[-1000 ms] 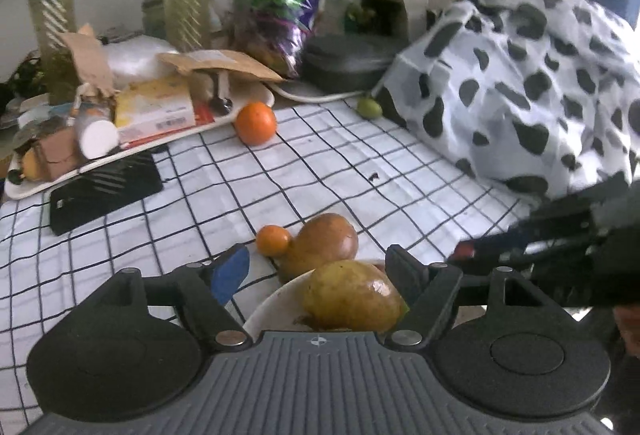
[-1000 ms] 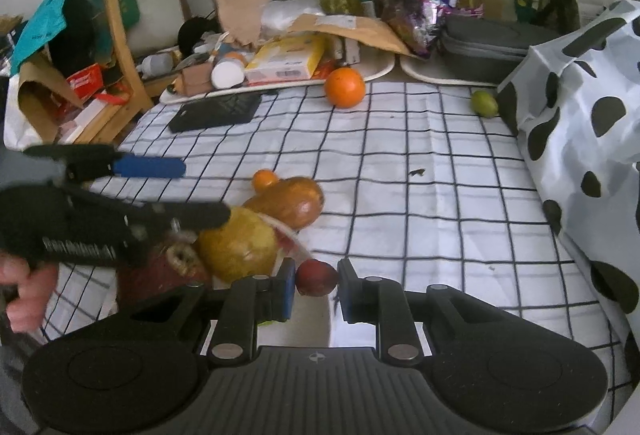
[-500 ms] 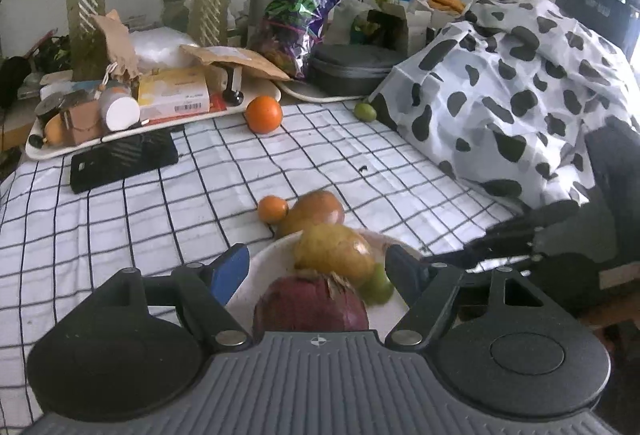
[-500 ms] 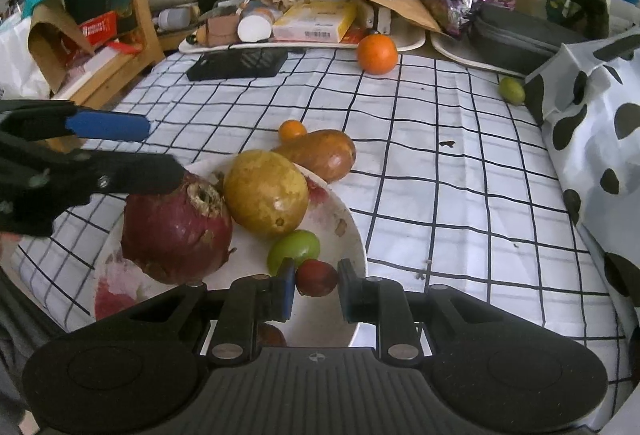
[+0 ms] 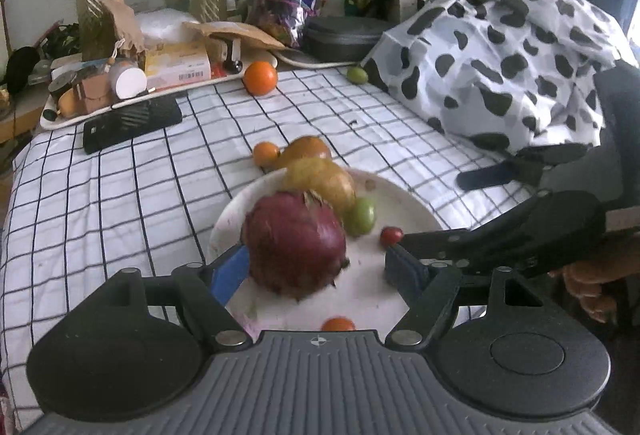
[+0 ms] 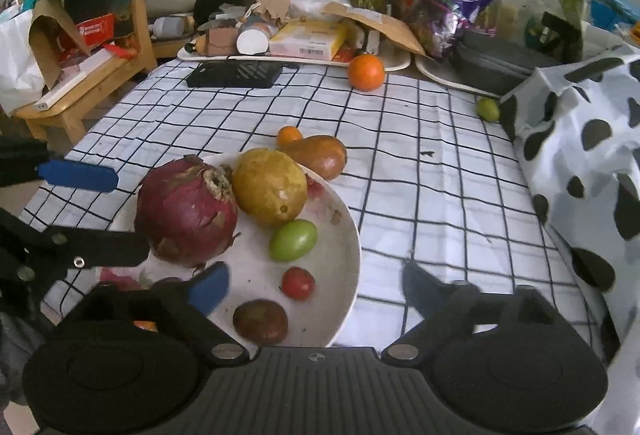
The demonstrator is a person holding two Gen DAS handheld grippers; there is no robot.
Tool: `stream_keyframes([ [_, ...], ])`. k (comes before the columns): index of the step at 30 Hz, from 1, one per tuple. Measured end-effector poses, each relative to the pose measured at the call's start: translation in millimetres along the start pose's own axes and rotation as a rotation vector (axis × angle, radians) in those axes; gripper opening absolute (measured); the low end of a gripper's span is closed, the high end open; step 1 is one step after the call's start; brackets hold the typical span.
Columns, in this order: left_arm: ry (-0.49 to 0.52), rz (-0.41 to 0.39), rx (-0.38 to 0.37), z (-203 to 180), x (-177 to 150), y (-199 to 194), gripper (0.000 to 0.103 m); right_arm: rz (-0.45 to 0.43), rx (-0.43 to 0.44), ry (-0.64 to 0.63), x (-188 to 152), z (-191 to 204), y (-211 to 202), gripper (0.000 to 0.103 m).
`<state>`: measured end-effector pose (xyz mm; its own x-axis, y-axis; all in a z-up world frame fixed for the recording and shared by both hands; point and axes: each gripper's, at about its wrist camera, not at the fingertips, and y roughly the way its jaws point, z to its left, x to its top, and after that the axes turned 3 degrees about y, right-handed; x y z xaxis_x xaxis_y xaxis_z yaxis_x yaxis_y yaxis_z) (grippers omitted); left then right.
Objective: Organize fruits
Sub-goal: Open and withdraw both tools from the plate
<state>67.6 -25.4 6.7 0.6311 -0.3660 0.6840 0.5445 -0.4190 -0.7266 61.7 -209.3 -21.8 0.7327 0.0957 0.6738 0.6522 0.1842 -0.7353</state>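
A white plate [image 5: 400, 191] [image 6: 352, 235] holds a big red pomegranate [image 5: 296, 243] [image 6: 188, 211], a yellow-brown fruit [image 6: 270, 187], a green fruit [image 6: 294, 239], a dark brown fruit [image 6: 260, 321] and a small red fruit [image 5: 391, 234] [image 6: 298, 283]. My right gripper [image 6: 314, 287] [image 5: 432, 209] hangs over the plate's near rim. Its jaws are opening, and the small red fruit lies free between them. My left gripper [image 5: 316, 271] [image 6: 126, 213] stands open around the pomegranate's near side, the right finger clear of it.
A brown pear-shaped fruit [image 6: 320, 155] and a small orange fruit [image 6: 289, 135] lie on the checked cloth behind the plate. Farther back are a large orange [image 6: 366, 72] and a green lime [image 6: 488, 109]. A spotted cloth heap [image 6: 580, 155] fills the right, and a cluttered tray [image 6: 280, 47] the back.
My right gripper has gone from shut on the small red fruit to wide open, leaving it on the plate. Both grippers have drawn back, so more of the plate shows.
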Motion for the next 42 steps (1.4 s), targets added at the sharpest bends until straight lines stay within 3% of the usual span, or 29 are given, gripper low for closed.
stream_keyframes([
  [3,0.012,0.021,0.015,-6.7,-7.0,-2.1,0.074,0.007,-0.008,0.007,-7.5,3.1,-8.0,0.103],
  [21,0.028,0.072,0.042,-15.0,-14.7,5.0,0.074,0.055,-0.069,-0.019,-17.0,10.4,-6.2,0.103],
  [42,-0.082,-0.038,-0.001,9.6,3.1,-0.5,0.074,-0.018,-0.090,0.080,-1.4,-5.2,-7.8,0.103],
])
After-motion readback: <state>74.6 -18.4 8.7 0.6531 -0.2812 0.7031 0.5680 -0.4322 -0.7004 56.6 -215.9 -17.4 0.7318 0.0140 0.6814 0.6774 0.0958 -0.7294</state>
